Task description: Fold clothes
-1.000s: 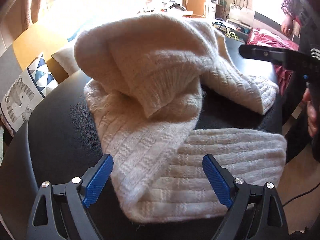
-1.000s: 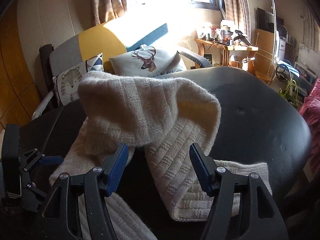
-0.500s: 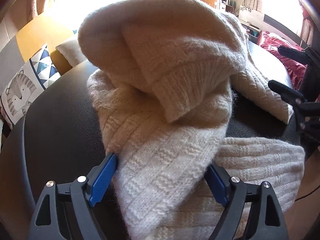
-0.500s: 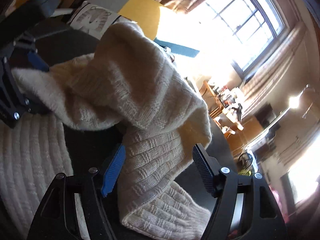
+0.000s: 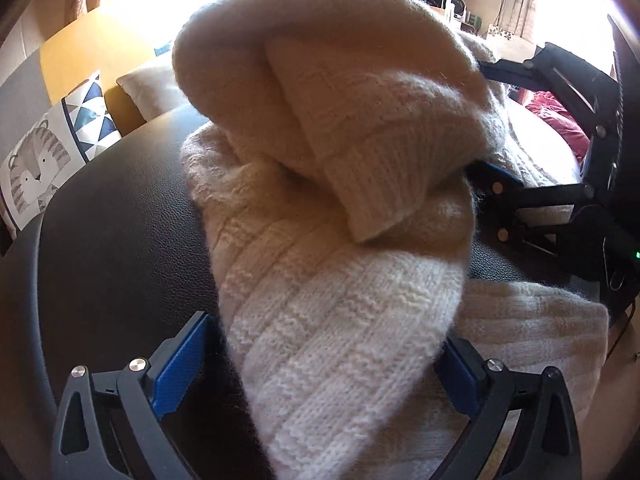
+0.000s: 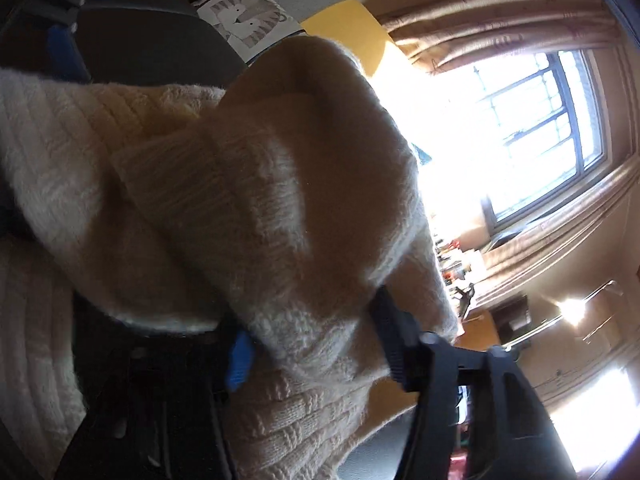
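Cream knit sweater (image 5: 344, 240) lies bunched on the black leather-like counter (image 5: 120, 216), one ribbed cuff folded over the top of the heap, a tiger-print cushion (image 5: 36, 168) beyond the counter's far edge. Left tool (image 5: 320, 364) has its jaws opening and wide apart, straddling a sleeve that runs between the blue pads (image 5: 180, 364) with a visible gap at the left pad, so nothing is clamped. Right tool (image 6: 316, 344) is rolled over and its jaws are closing on a fold of the sweater, fabric pinched between the pads; it also shows at the right edge of the left wrist view, at the heap's side.
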Demonstrator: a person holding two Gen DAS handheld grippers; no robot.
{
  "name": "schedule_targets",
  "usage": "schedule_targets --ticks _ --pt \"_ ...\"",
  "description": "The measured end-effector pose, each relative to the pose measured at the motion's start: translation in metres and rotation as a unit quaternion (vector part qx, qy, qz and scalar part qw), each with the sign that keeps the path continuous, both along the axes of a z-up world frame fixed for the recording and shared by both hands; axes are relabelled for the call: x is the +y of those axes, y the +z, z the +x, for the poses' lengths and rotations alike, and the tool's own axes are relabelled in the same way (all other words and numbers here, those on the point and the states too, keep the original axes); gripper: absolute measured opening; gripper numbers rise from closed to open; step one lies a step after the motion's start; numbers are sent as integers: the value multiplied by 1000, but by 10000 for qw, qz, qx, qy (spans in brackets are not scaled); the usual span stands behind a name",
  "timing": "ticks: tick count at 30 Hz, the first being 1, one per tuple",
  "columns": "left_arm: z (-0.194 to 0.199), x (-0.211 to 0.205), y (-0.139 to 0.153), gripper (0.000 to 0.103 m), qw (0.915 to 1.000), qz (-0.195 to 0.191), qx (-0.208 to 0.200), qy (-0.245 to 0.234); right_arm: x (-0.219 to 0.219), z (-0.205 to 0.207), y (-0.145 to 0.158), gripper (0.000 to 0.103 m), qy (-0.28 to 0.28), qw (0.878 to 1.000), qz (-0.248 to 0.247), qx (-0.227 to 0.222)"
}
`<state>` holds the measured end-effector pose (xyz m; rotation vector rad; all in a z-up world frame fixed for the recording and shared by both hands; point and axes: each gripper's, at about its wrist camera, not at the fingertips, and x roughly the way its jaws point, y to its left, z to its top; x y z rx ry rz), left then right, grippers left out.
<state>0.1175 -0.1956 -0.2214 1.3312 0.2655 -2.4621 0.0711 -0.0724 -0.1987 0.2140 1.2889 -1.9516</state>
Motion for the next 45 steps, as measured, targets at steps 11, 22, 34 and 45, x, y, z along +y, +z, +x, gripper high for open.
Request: schedule_targets --ticks 11,22,34,45 --pt "1 -18 25 32 9995 212 209 142 38 -25 144 8 -551 9533 -2414 -1730" --pt "95 -27 94 17 9849 -116 1239 1208 67 -5 204 8 -690 9170 -3419 -1936" --pt "195 -45 163 19 9651 -685 1999 1544 60 36 187 8 -652 9287 -3079 -1961" --pt "134 42 79 86 9904 -195 1361 148 45 54 226 8 -361 9259 -3283 -1834"
